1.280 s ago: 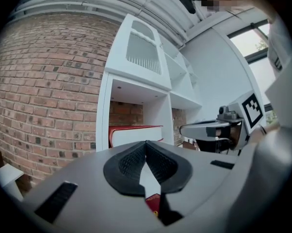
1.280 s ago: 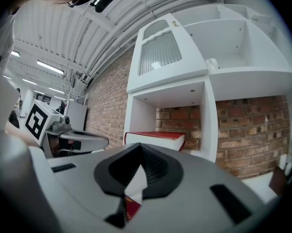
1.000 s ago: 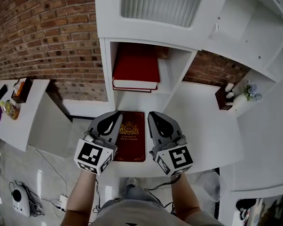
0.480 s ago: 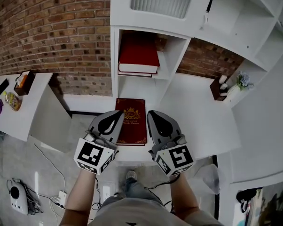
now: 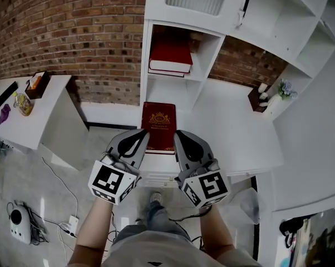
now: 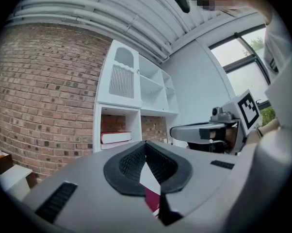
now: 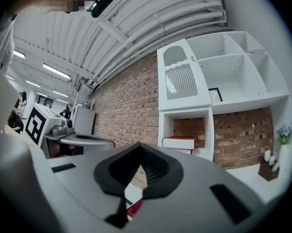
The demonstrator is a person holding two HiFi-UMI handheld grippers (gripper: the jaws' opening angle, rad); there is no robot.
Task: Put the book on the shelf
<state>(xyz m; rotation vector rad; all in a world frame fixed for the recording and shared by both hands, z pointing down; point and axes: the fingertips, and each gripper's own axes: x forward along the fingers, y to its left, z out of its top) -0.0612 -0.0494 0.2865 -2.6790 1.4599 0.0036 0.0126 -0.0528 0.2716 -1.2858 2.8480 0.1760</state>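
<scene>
**Backed off, book not yet picked up**

Over the last second I've drawn both claws back toward me. They flanked the book (image 5: 159,125); now the left claw (image 5: 141,136) and right claw (image 5: 182,136) sit at its near end, each pinched together on nothing. I judge that no lift has begun. The book lies flat on the tabletop (image 5: 234,132), just before the shelf (image 5: 196,74) that holds other red books (image 5: 170,54). It is a dark red hardcover, gold crest up.

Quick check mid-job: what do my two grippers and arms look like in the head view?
The left gripper and right gripper match: light grey tapered shells with black teardrop-shaped ribbed pads. Each carries a white cube printed with black square markers. The forearms are unsleeved, and a grey top is worn.
</scene>
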